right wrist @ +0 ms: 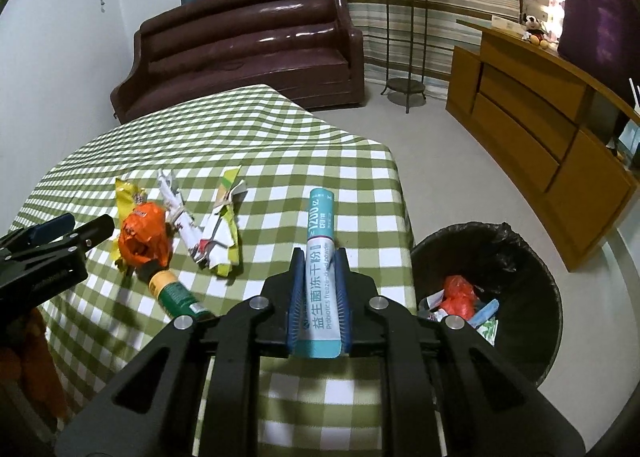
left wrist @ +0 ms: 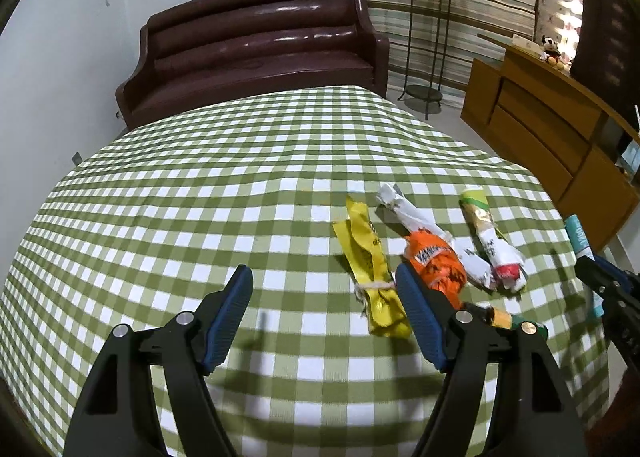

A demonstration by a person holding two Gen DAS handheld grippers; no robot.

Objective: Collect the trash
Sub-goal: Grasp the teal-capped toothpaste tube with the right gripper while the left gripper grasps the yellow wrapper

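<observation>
Your right gripper (right wrist: 318,289) pinches the teal-and-white powder stick sachet (right wrist: 319,257), just left of the black-lined round bin (right wrist: 520,257); I'd carry it over the rim, then release. Your left gripper (left wrist: 324,317) hangs spread, empty, farther left of that bin.

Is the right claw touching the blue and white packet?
Touching. The right wrist view shows the right claw shut on the blue and white packet, both pads pressed against its sides.

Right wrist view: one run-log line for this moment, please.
right gripper: shut on teal sachet | left gripper: open, empty | wrappers left on table | bin: partly filled
</observation>
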